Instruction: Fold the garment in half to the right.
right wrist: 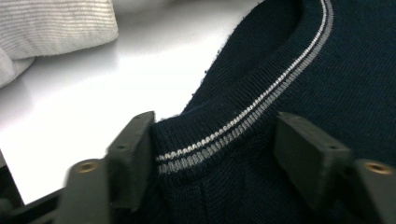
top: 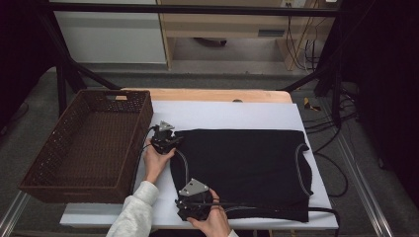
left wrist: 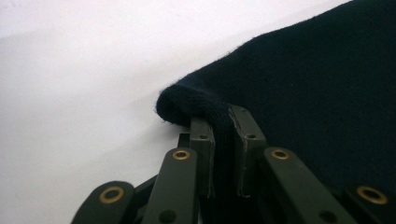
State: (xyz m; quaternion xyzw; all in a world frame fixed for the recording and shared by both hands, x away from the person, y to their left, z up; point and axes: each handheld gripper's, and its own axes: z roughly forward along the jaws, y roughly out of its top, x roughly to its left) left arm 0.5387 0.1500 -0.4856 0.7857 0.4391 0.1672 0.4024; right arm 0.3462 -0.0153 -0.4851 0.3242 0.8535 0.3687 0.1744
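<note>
Black knit is lying folded on the white surface (top: 232, 112), and that sweater (top: 242, 165) is what I am working on, with the wicker basket (top: 89, 143) sitting just beside it on the left. My left tongs (left wrist: 226, 126) are gripping the sweater's far left corner, the pads squeezing a fold of the fabric tight between them. My right tongs (right wrist: 215, 144) are sitting at the near left corner, where the ribbed band with its pale stripe (right wrist: 261, 100) is lying between the jaws. Those jaws are standing partly open around the band; the left pad is touching the knit while the right one is standing clear, so they are not clamping it yet. A white sleeve (right wrist: 51, 28) is showing beyond the right tongs.
</note>
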